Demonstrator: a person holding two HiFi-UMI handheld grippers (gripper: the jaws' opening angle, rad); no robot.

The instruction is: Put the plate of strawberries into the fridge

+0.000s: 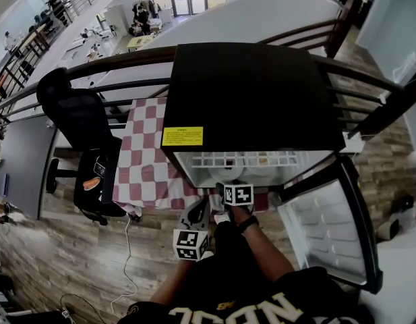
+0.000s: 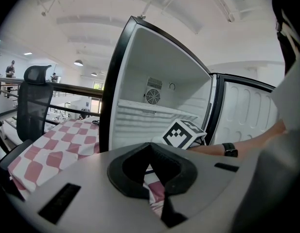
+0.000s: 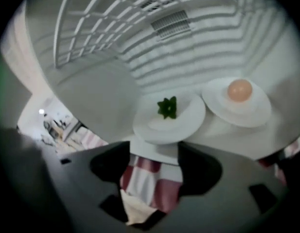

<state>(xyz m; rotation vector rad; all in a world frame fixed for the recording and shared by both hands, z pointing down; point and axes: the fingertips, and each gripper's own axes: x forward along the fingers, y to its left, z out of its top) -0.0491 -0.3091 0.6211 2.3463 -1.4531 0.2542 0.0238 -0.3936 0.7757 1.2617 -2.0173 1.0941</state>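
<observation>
The black mini fridge [image 1: 248,93] stands on a checkered tablecloth [image 1: 143,160] with its door [image 1: 329,228] swung open to the right. On its white floor sits a white plate [image 3: 169,115] with a green leafy bit in the middle. Beside it, on the right, is a second plate [image 3: 239,103] with an orange ball. My right gripper [image 3: 153,149] is at the fridge mouth and open. The first plate's near rim lies between its jaws, and the pads do not press on it. My left gripper [image 2: 150,147] hangs lower in front of the fridge, shut and empty.
A wire shelf [image 1: 248,159] spans the fridge above the plates. A black office chair [image 1: 79,127] stands left of the table. A dark railing [image 1: 93,69] runs behind the fridge. The person's arm with a watch [image 2: 230,149] reaches toward the fridge.
</observation>
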